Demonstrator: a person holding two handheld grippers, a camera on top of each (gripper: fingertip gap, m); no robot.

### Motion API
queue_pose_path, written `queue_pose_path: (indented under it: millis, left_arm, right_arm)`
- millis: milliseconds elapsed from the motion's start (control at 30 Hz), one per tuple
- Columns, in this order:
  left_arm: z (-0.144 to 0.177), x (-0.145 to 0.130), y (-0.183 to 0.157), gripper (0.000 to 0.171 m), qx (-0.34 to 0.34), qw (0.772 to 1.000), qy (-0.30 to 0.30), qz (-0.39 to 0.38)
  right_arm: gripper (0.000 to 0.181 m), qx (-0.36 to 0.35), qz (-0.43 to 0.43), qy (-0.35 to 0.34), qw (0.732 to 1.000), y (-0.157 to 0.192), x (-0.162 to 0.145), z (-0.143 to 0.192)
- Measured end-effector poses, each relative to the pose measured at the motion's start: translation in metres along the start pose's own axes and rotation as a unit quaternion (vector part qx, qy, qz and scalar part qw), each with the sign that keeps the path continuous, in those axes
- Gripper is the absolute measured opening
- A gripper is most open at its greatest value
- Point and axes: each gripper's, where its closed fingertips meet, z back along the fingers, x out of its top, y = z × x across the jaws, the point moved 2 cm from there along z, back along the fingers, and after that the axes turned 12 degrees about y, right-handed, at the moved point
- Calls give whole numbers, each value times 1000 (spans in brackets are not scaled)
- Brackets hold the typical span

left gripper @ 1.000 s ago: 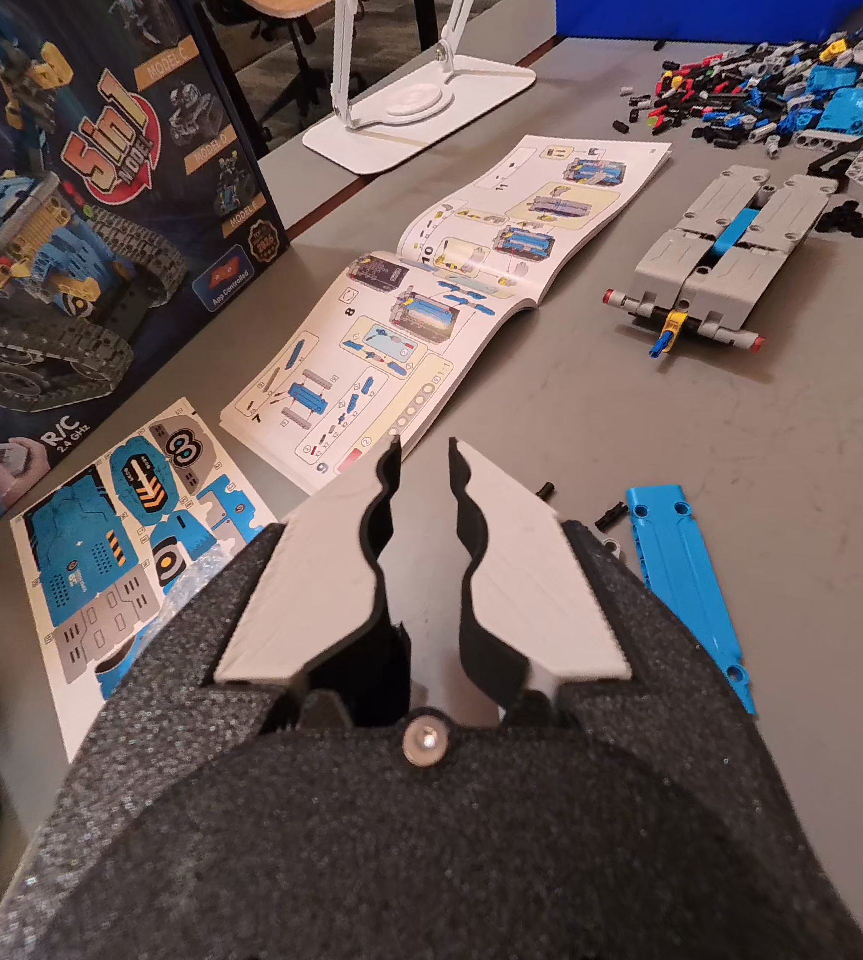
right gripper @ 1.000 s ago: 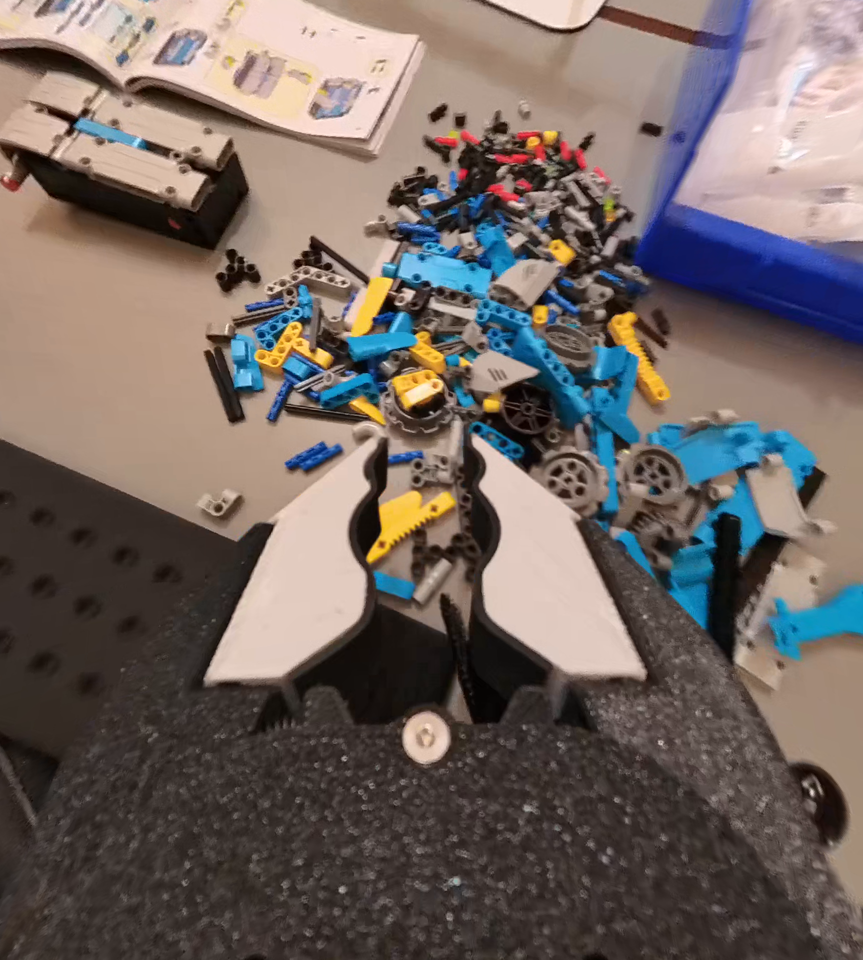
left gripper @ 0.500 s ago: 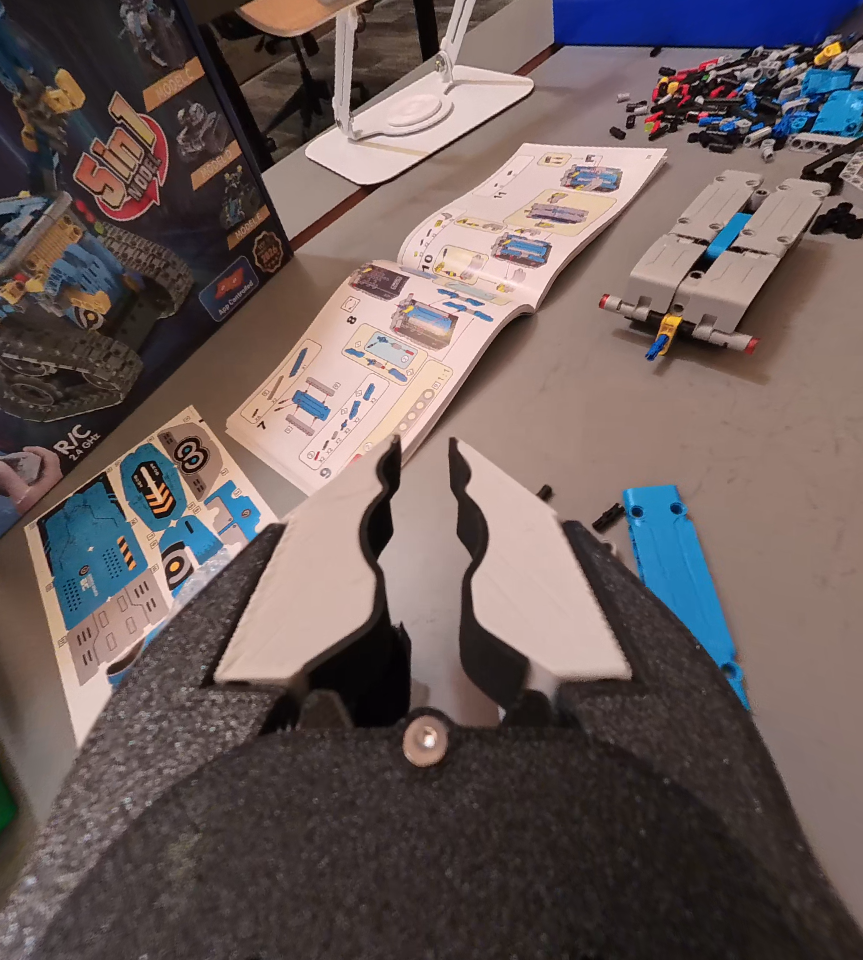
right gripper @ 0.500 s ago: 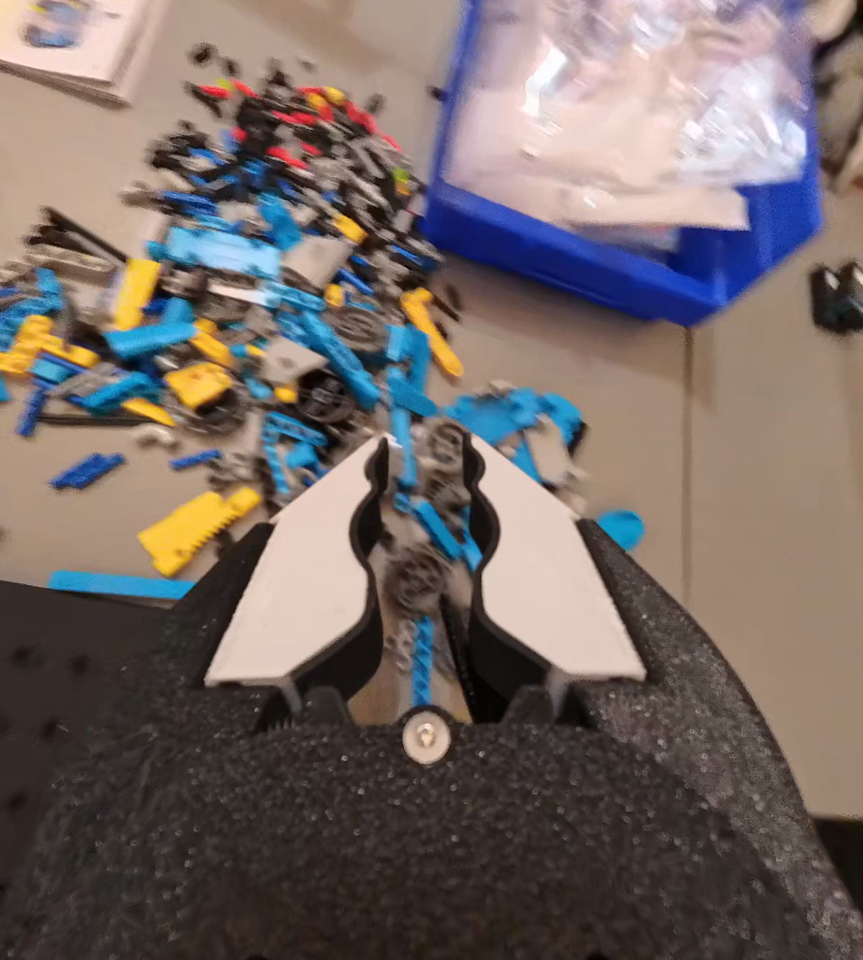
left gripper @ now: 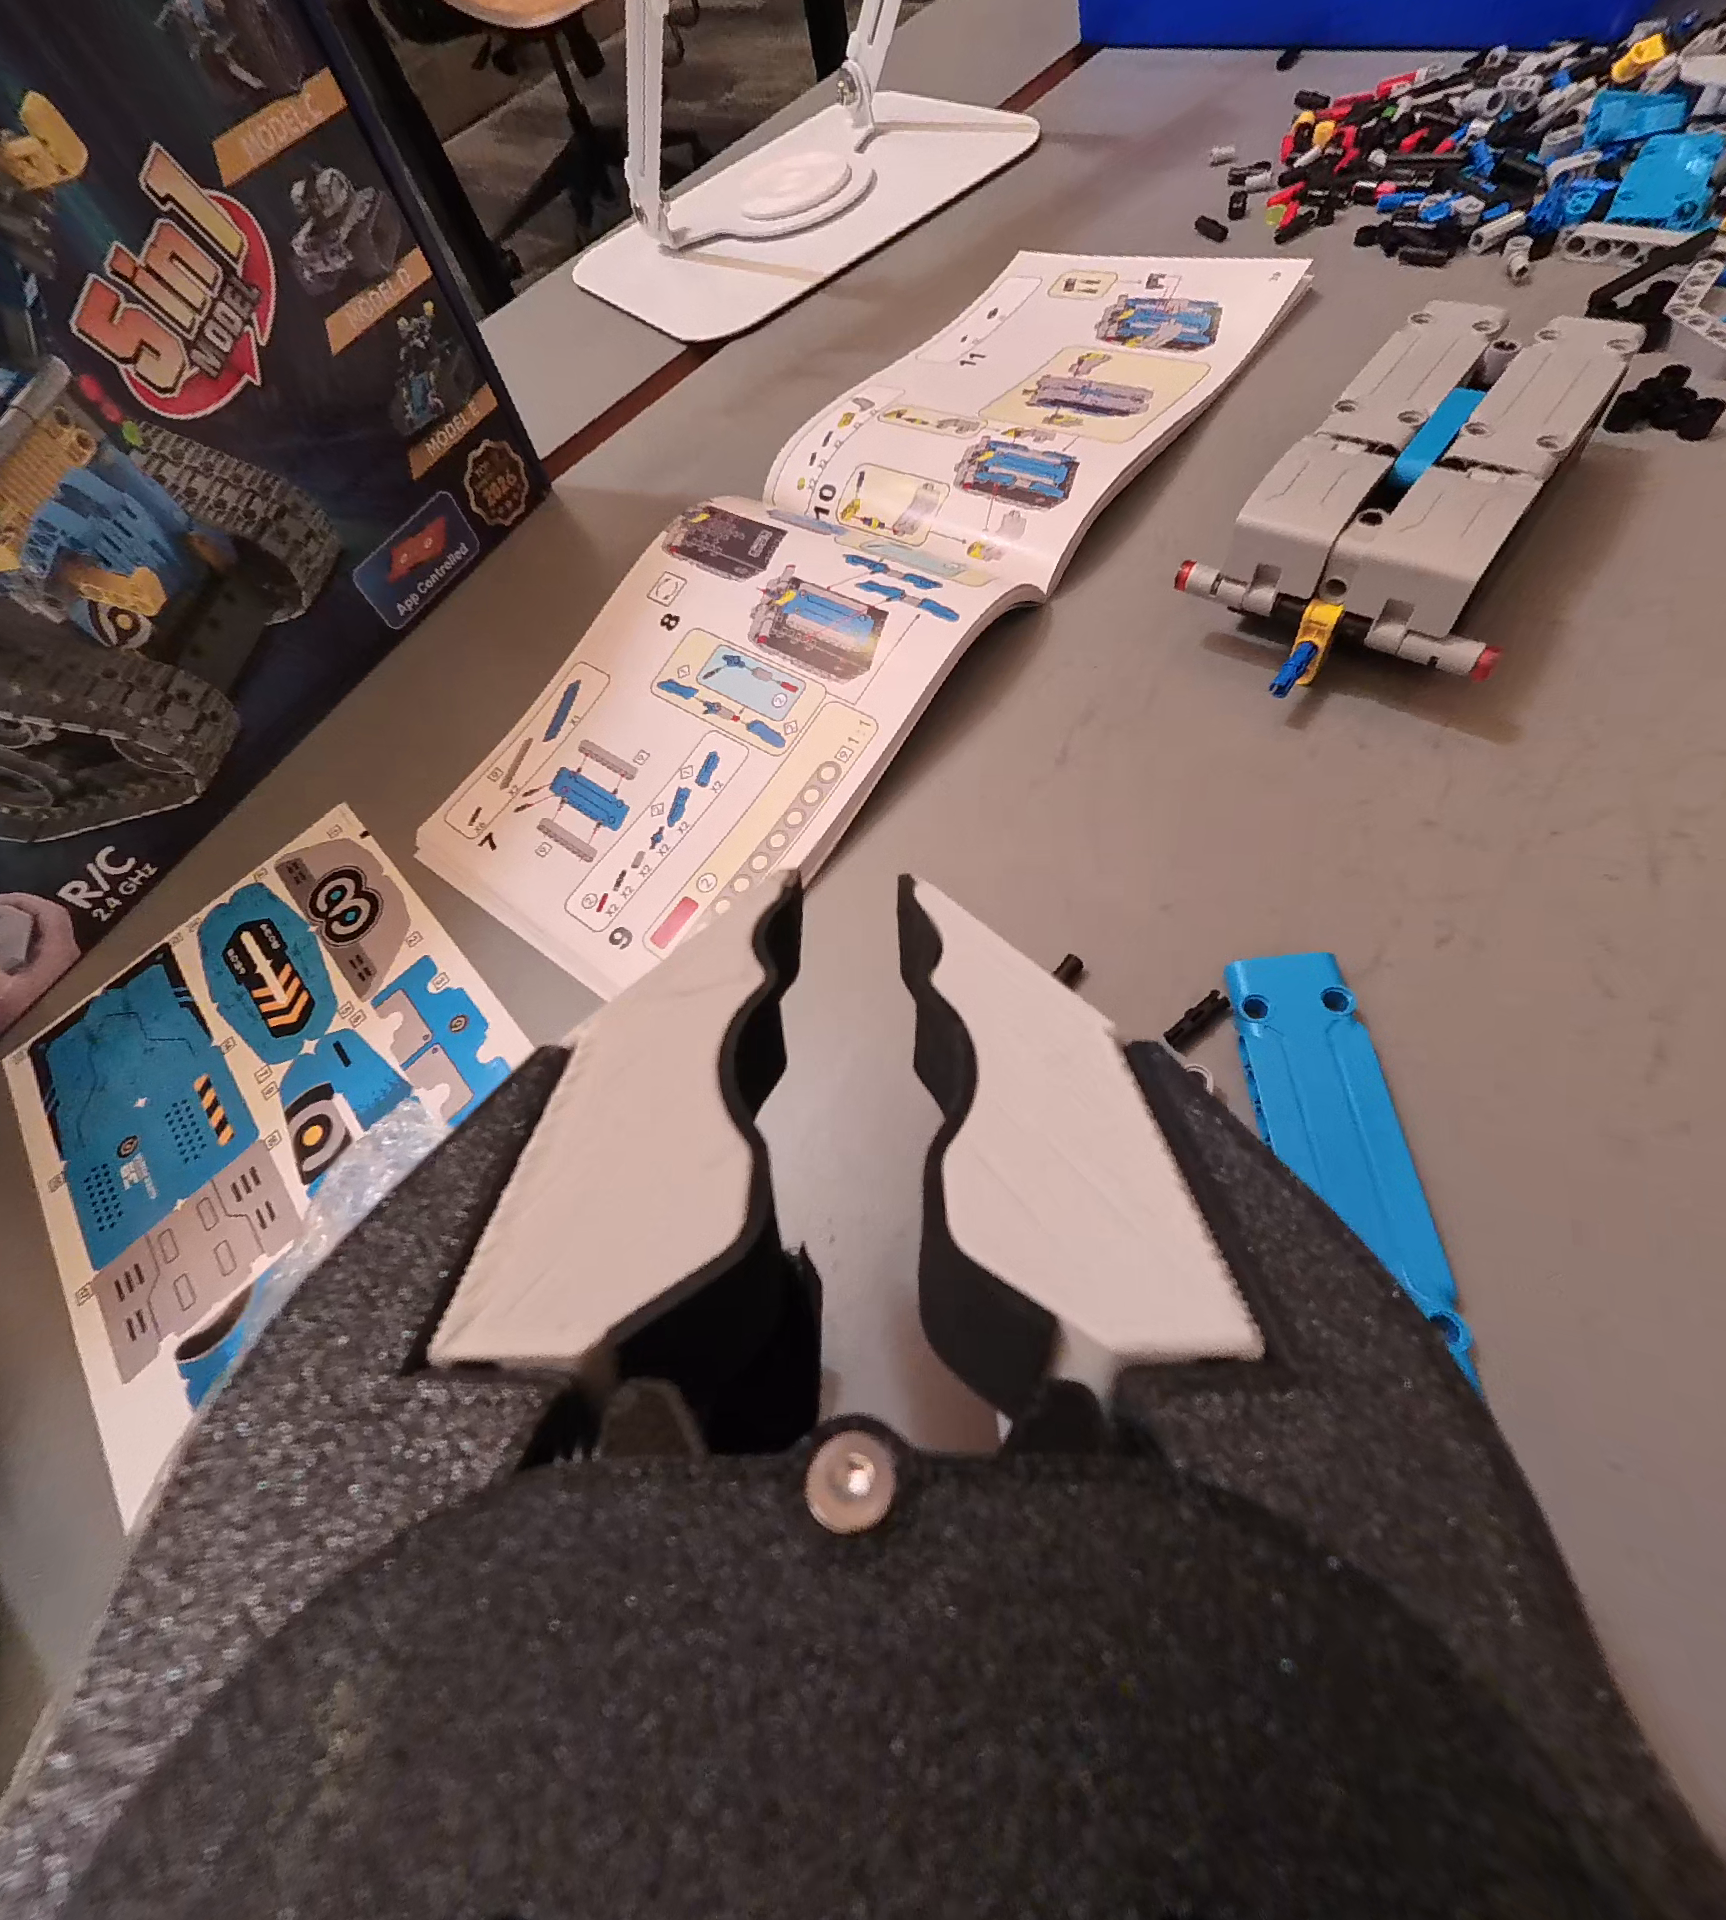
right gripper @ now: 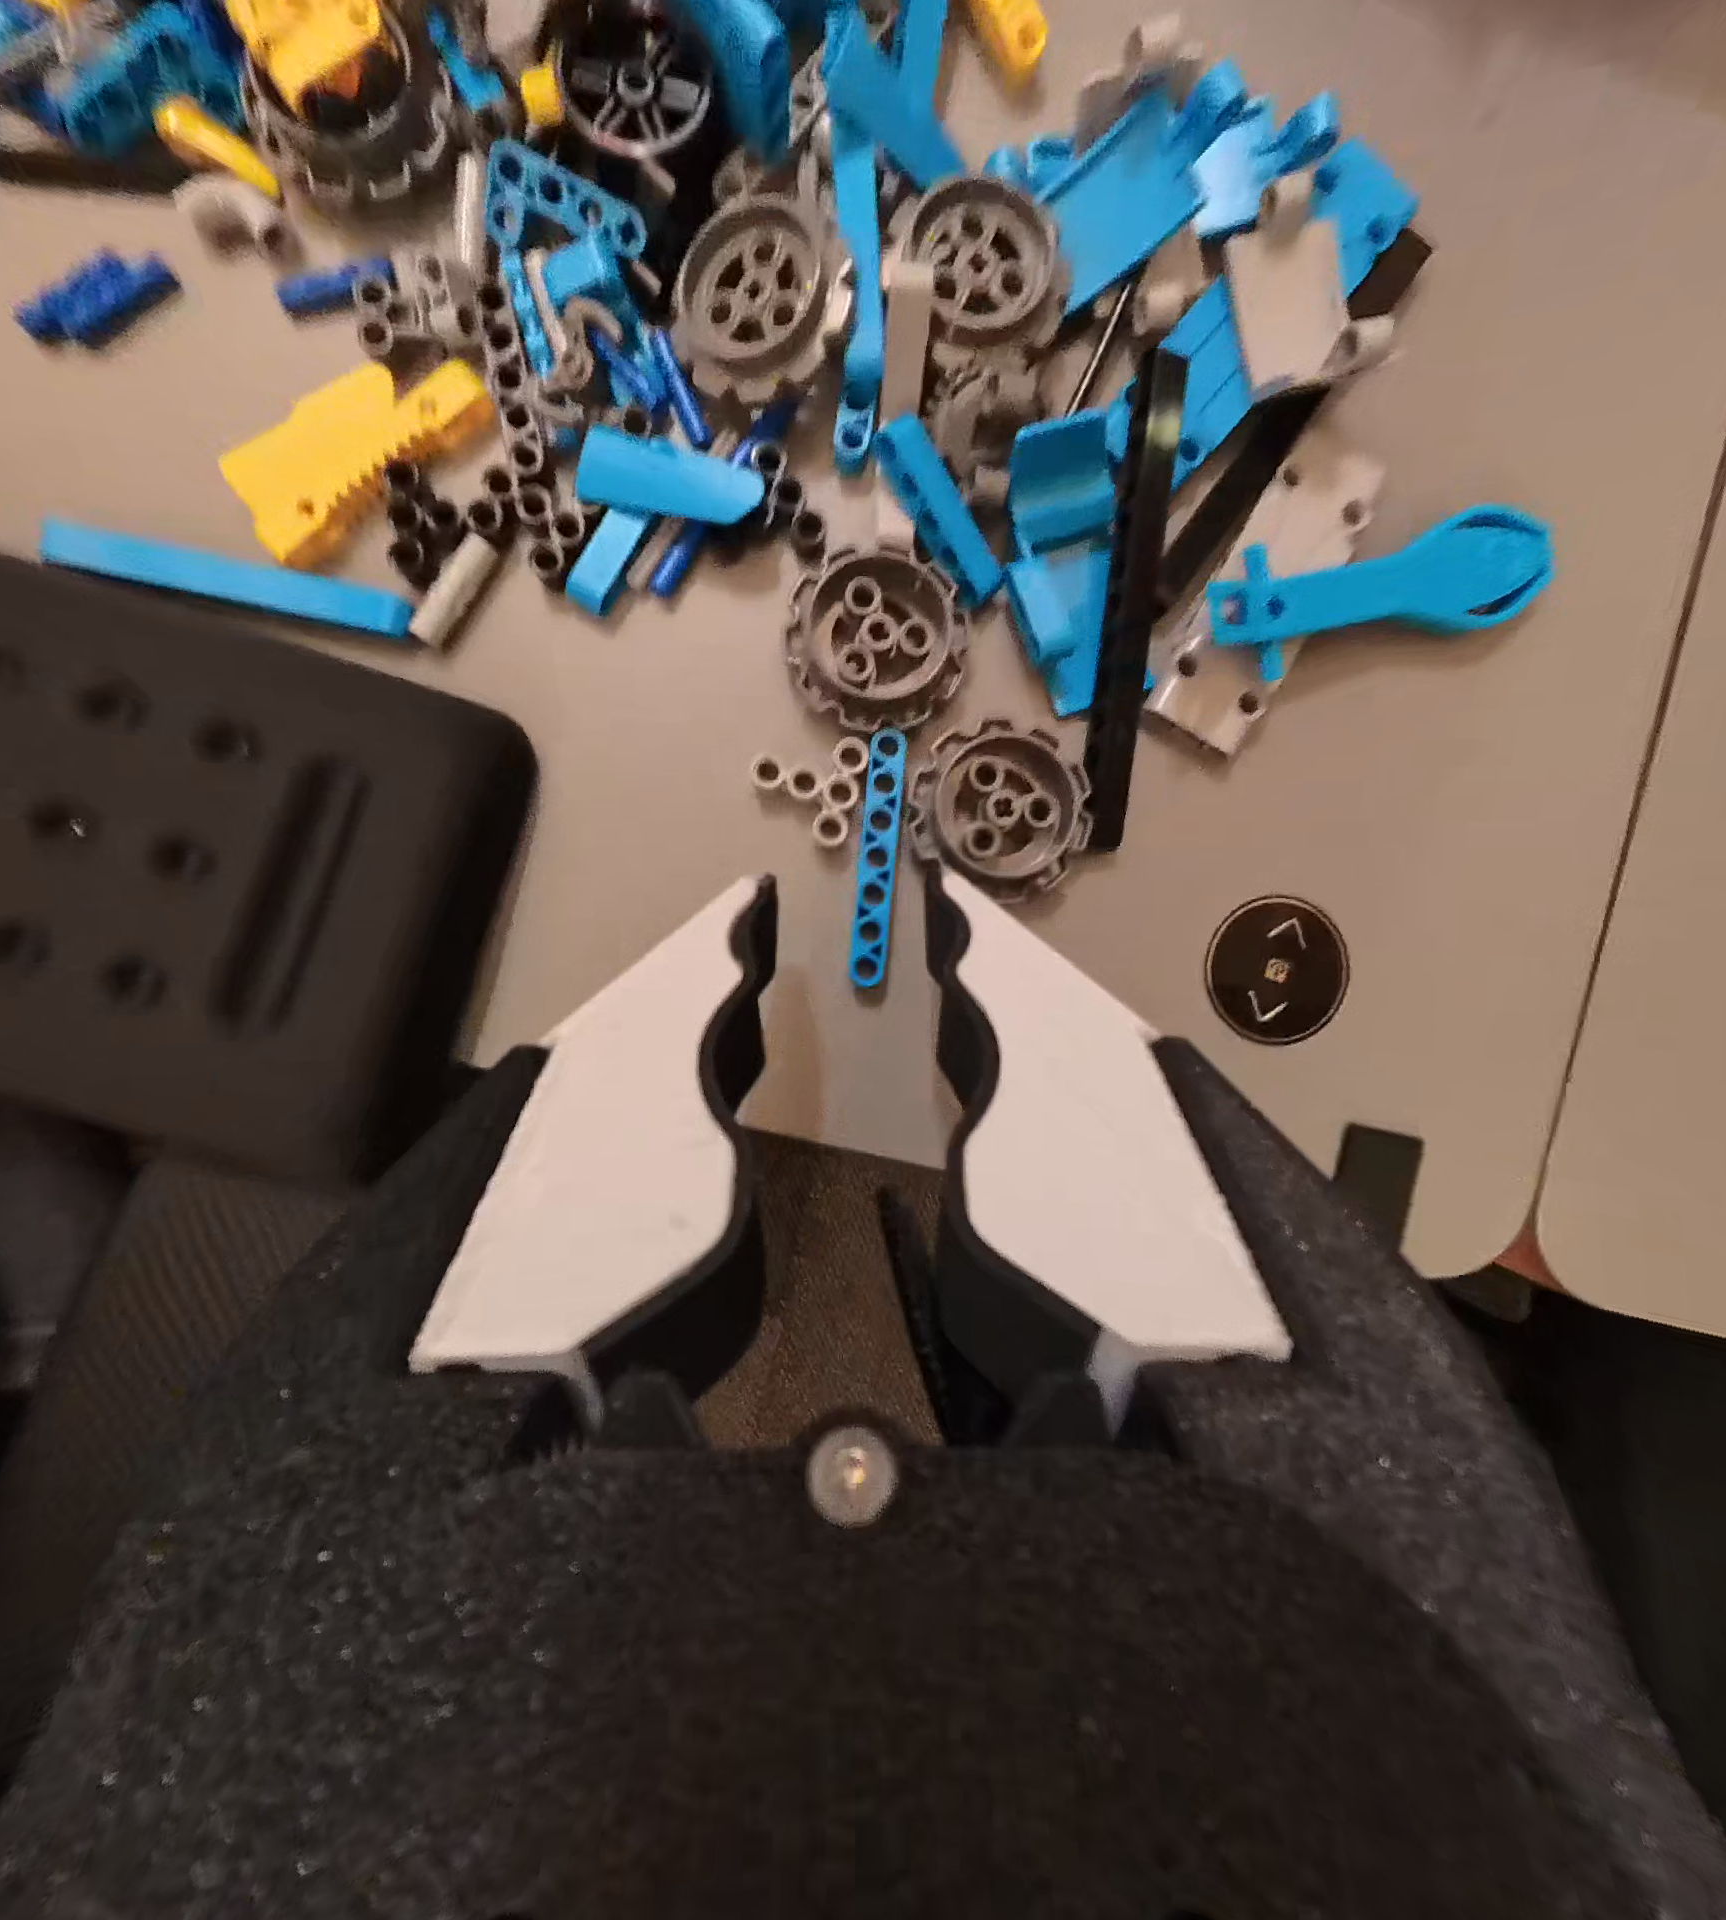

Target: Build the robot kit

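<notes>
left wrist view: the left gripper (left gripper: 843, 899) has its jaws parted with nothing between them, poised over bare grey worktop (left gripper: 1254, 883). just right of it lies a long blue panel (left gripper: 1342, 1122) with two small black pins (left gripper: 1191, 1016) near its top end. the open instruction booklet (left gripper: 838, 623) sits just above the jaws, a sticker sheet (left gripper: 204, 1091) at lower left, a printed box (left gripper: 111, 468) at upper left, a grey assembly (left gripper: 1410, 488) at upper right.

right wrist view: the right gripper (right gripper: 848, 899) also has its jaws apart and empty (the picture is slightly blurred), a thin blue beam (right gripper: 877, 857) lying between the tips. grey gear wheels (right gripper: 999, 805) sit just beyond, and the pile of loose parts (right gripper: 734, 260) fills the top of the frame.
</notes>
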Motion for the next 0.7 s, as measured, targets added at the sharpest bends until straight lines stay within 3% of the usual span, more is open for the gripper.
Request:
queue_pose_path:
  millis: [200, 467, 700]
  left_arm:
    - [-2, -2, -2, 17, 1, 1000, 5, -7]
    - [0, -1, 0, 17, 4, 1000, 3, -6]
    - [-1, -1, -1, 17, 5, 1000, 4, -13]
  right_arm:
    - [27, -15, -14, -18, 1000, -8, 10, -5]
    - [25, 2, -12, -79, 997, 4, 55, -14]
    - [19, 26, -33, -73, 996, 4, 64, -34]
